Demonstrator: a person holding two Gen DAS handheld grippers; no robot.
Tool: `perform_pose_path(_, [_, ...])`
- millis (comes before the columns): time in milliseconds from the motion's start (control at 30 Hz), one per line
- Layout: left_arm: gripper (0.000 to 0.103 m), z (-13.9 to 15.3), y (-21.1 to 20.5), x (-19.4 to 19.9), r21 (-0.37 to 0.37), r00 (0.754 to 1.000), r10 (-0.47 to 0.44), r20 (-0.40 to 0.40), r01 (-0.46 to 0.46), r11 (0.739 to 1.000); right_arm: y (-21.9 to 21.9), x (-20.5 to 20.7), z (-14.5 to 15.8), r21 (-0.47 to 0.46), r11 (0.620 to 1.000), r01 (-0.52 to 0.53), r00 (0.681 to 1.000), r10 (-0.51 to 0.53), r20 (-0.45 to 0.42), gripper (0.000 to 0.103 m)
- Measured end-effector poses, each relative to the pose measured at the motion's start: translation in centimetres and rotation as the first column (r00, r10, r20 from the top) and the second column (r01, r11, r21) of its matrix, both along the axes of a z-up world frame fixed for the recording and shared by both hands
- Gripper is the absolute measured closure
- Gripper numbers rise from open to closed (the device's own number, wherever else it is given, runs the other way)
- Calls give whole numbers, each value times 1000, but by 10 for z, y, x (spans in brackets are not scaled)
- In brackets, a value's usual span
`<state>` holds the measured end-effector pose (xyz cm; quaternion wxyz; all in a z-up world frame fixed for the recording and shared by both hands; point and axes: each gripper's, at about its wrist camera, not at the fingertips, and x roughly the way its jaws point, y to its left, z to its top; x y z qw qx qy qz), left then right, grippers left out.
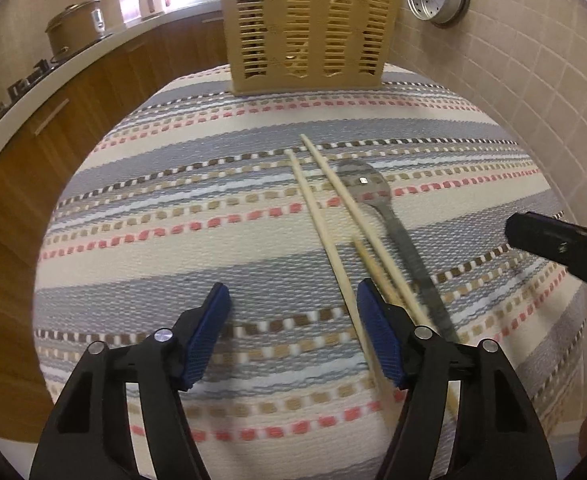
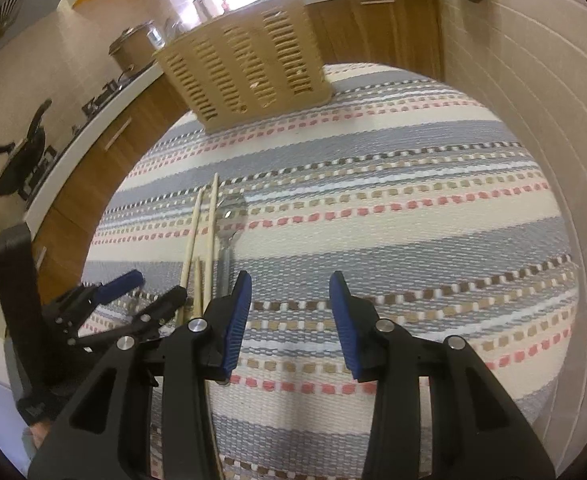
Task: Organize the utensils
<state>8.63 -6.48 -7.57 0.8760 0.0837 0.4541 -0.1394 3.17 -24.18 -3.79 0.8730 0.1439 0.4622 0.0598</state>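
In the left wrist view, the left gripper (image 1: 293,322) hangs over a striped cloth (image 1: 173,208) on the desk with its jaws apart, nothing pressed between the blue pads (image 1: 209,336). The chopsticks (image 1: 325,216) lie just at its right finger, running from about 5 o'clock up toward 12 o'clock; one passes beside the inner face of that finger, whether touching it I cannot tell. A metal spoon (image 1: 377,200) lies just right of them, bowl at the far end (its handle passes behind the right finger). A beige slotted utensil basket (image 1: 305,32) stands at 12 o'clock, well beyond the chopstick tips. The right gripper's dark finger enters at 3 o'clock.

In the right wrist view, the right gripper (image 2: 289,320) is partly open and empty above bare cloth. Chopsticks (image 2: 201,240) and spoon (image 2: 231,220) lie at 10 o'clock, just outside its left finger. The left gripper (image 2: 149,292) sits at 9 o'clock, the basket (image 2: 245,64) at 11 o'clock.
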Motion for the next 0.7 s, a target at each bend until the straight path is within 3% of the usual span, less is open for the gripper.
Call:
perform_pose_path(100, [45, 2, 15, 3, -38, 1000, 0, -20, -1, 999, 11, 8, -4, -37, 999, -31, 999, 30, -14, 67])
perform_pose_path(167, [53, 6, 21, 2, -66, 999, -8, -36, 5, 998, 16, 11, -6, -25, 998, -51, 998, 50, -24, 74])
perform_pose_path(300, [55, 7, 34, 6, -40, 999, 35, -29, -37, 999, 32, 9, -10, -55, 992, -111, 993, 109, -39, 90])
perform_pose_path(400, [62, 6, 50, 10, -59, 998, 55, -29, -57, 997, 56, 2, -12, -50, 977, -206, 978, 205, -36, 97])
perform_pose_path(500, [63, 14, 60, 13, -171, 998, 19, -61, -29, 985, 69, 2, -10, -37, 969, -243, 970, 243, -24, 97])
perform_pose_path(600, [63, 20, 57, 18, -257, 996, -25, -85, 2, 966, 67, 7, -5, -82, 974, -211, 977, 213, 7, 97])
perform_pose_path(700, [63, 23, 36, 26, -212, 998, -42, -56, 29, 977, 58, 19, -1, -96, 976, -193, 981, 194, -6, 97])
